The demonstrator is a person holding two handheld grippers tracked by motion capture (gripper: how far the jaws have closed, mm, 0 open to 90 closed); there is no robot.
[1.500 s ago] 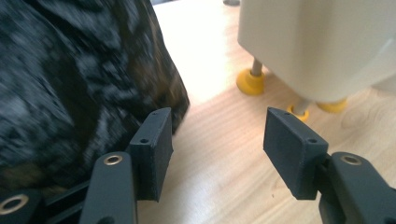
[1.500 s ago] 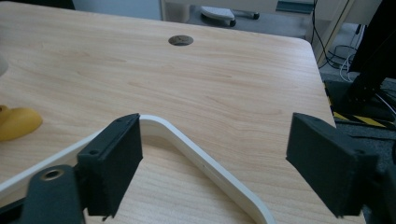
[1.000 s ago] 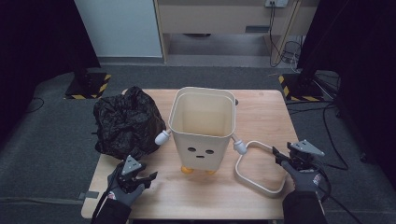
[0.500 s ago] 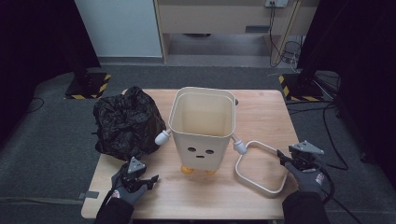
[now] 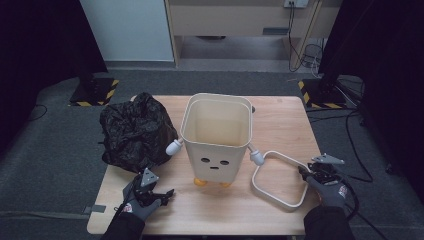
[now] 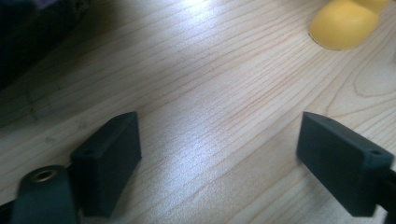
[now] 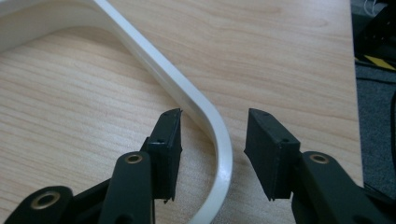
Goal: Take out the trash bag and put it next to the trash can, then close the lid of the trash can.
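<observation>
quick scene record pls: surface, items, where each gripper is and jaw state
surface: wooden table
bin: cream, open top, printed face, upright at centre
bag: black plastic, crumpled, left of bin
ring: cream frame, flat on table, right of bin
left gripper: jaws open wide over bare wood, near bin's yellow foot
right gripper: jaws open, straddling the ring's corner

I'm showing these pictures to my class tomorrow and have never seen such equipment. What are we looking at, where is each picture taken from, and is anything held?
A person holds a two-jaw tool in each hand. The high view looks down on a wooden table with a cream bin, a black bag and a white ring. The other two cameras ride on the tools. The left gripper is open over bare wood. The right gripper is open, its jaws either side of the ring's rim, nothing gripped yet.
</observation>
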